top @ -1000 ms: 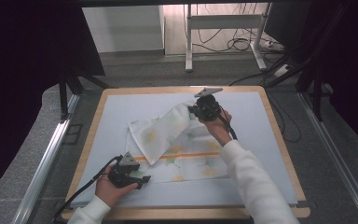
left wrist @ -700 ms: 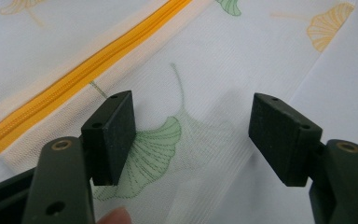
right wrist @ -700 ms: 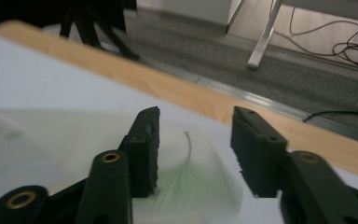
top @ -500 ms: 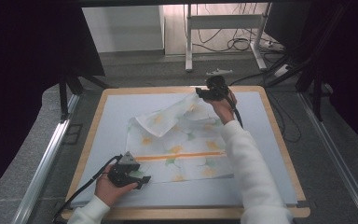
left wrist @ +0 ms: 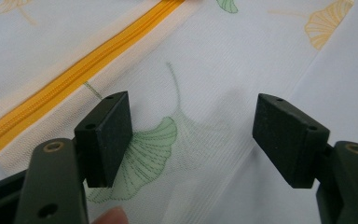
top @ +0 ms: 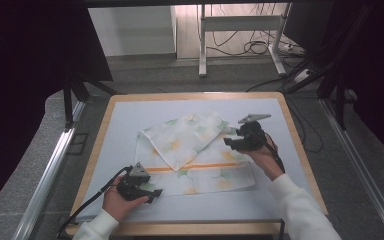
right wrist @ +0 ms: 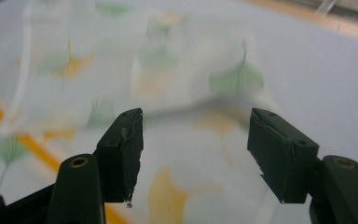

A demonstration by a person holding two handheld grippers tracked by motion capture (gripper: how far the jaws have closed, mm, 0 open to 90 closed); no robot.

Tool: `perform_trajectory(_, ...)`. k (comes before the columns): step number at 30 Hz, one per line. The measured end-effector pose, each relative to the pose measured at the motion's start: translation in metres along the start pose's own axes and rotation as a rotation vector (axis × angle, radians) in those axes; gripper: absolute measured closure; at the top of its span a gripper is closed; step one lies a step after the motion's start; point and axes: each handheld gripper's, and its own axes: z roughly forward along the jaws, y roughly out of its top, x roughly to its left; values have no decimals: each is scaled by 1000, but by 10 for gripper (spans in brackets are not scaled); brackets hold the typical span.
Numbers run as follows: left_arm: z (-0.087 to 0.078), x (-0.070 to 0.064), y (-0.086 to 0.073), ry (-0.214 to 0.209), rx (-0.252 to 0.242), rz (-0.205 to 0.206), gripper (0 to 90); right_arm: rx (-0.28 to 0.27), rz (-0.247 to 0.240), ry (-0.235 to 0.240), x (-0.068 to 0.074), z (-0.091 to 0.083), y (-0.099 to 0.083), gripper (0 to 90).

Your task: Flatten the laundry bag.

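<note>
We see a white mesh bag (top: pixel 190 155) printed with ginkgo leaves lying on the pale table mat (top: pixel 130 112), its far part folded over diagonally above the yellow zipper (top: pixel 200 167). Our left gripper (top: pixel 147 191) sits at the bag's near left corner, jaws spread wide over the mesh beside the zipper and grasping nothing. Our right gripper (top: pixel 228 142) hovers at the bag's right side, jaws likewise released; that gripper's view is blurred, so it may be just clear of the cloth.
</note>
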Motion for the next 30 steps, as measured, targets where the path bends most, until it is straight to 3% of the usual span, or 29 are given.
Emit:
perform_trajectory(2,0,0,0,-1,0,-1,287,1,2,8,2,-8,-17,359)
perform_trajectory(3,0,0,0,-1,0,-1,287,1,2,8,2,-8,-17,359)
perform_trajectory(4,0,0,0,0,-1,0,287,3,2,19,4,-17,-33,353)
perform_trajectory(6,0,0,0,0,0,-1,286,8,5,45,8,-27,-47,334)
perform_trajectory(7,0,0,0,0,0,-1,285,8,5,45,8,-27,-47,334)
perform_trajectory(9,0,1,0,-2,-3,-4,284,24,-15,83,20,-42,-63,302)
perform_trajectory(12,1,2,1,-5,-6,-14,284,40,-92,118,41,-55,-72,272)
perform_trajectory(13,1,2,1,-5,-6,-14,282,40,-92,118,41,-55,-72,272)
perform_trajectory(15,1,3,2,-10,-7,-20,282,63,-166,139,62,-57,-76,228)
perform_trajectory(18,1,3,2,-4,-7,-17,282,125,-244,120,72,-48,-80,194)
perform_trajectory(20,1,2,1,-2,-8,-14,282,156,-249,103,67,-46,-83,186)
perform_trajectory(22,1,3,1,-4,-5,-7,282,153,-225,75,53,-50,-86,186)
perform_trajectory(23,1,3,1,-4,-5,-7,282,153,-225,75,53,-50,-86,186)
perform_trajectory(24,1,3,1,-5,-6,-6,282,150,-204,60,37,-59,-91,189)
perform_trajectory(26,1,3,1,-5,-8,-10,282,159,-184,43,25,-64,-97,194)
perform_trajectory(30,2,2,1,-3,-10,-13,281,188,-193,21,21,-68,-110,224)
